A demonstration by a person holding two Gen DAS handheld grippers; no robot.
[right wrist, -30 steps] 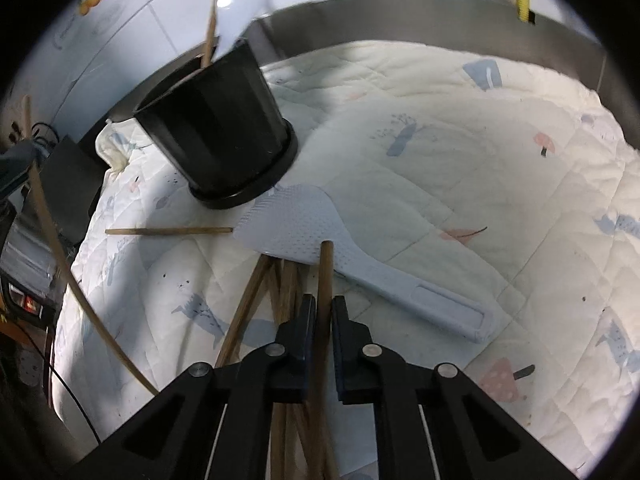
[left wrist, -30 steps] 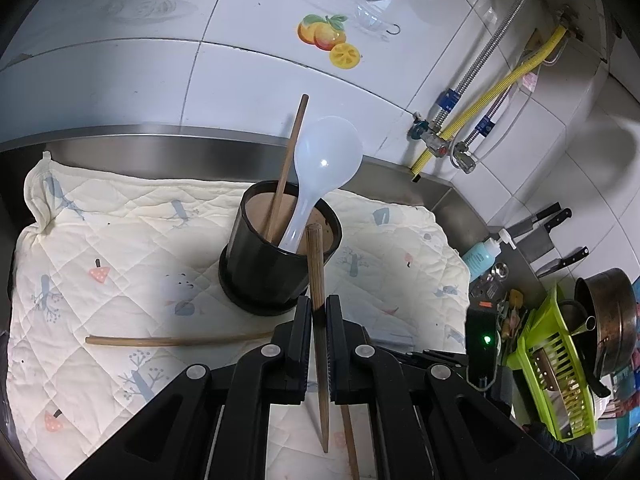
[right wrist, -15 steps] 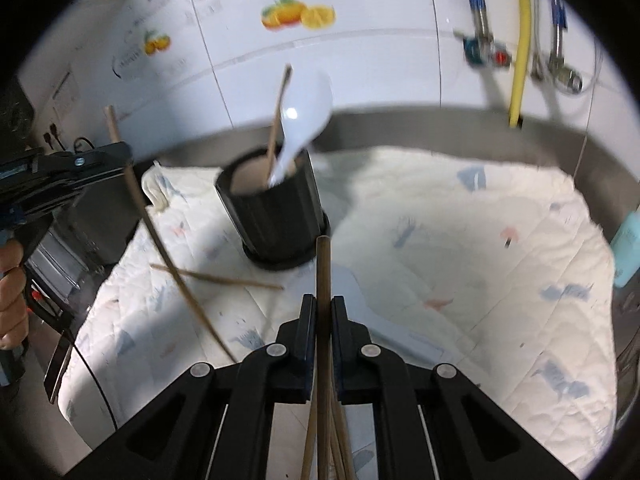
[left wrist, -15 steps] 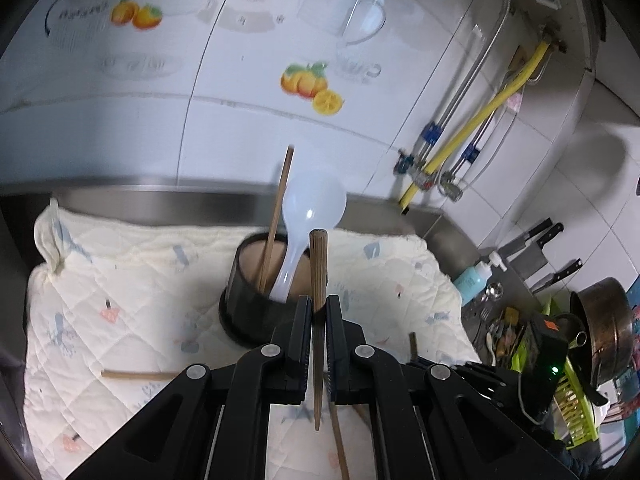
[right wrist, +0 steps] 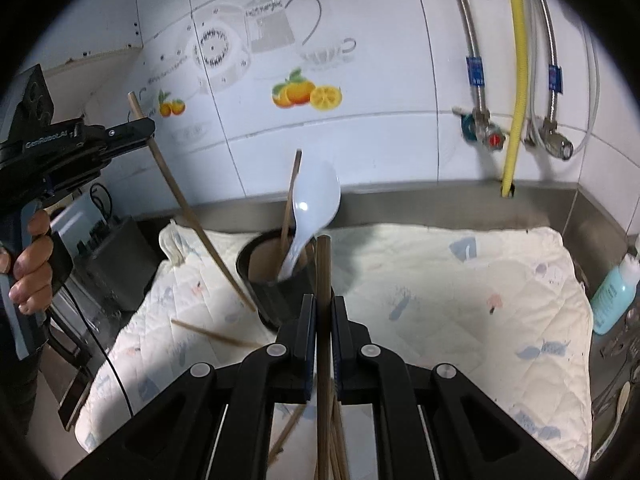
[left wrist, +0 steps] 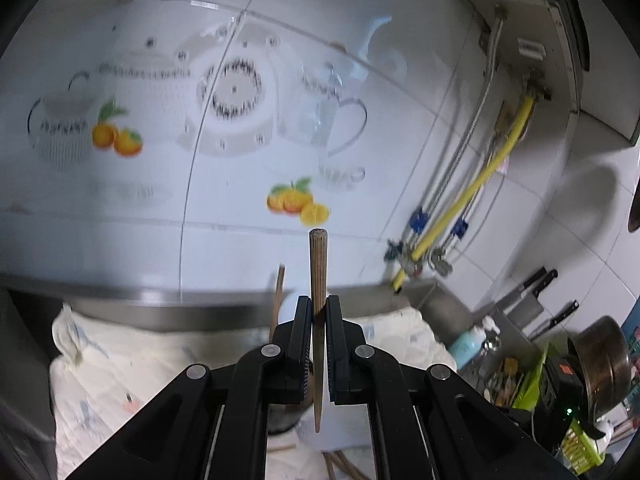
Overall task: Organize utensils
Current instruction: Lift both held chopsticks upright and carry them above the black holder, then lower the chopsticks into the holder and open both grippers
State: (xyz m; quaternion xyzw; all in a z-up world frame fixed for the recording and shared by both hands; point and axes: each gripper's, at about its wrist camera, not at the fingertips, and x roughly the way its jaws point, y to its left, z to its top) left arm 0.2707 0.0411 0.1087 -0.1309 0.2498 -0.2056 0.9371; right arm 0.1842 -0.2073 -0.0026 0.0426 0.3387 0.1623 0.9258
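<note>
My left gripper (left wrist: 318,308) is shut on a wooden chopstick (left wrist: 318,272) held upright above the cloth. From the right wrist view that gripper (right wrist: 150,128) is raised at the far left with its chopstick (right wrist: 192,216) slanting down toward the black utensil holder (right wrist: 276,296). The holder stands on the quilted cloth (right wrist: 460,280) and contains a white spoon (right wrist: 314,208) and one chopstick (right wrist: 290,196). My right gripper (right wrist: 324,308) is shut on another chopstick (right wrist: 323,280), just in front of the holder. A loose chopstick (right wrist: 212,334) lies on the cloth to the left.
Tiled wall (right wrist: 380,60) with pipes and a yellow hose (right wrist: 516,72) behind the steel counter edge. A blue soap bottle (right wrist: 612,284) stands at the right. Knives (left wrist: 532,288), a pan (left wrist: 600,356) and a green rack (left wrist: 560,432) are at the far right. More chopsticks (right wrist: 332,440) lie under my right gripper.
Both grippers have lifted with their chopsticks and tilted up toward the wall. The holder has dropped low in both views. The white rice paddle is hidden from view.
</note>
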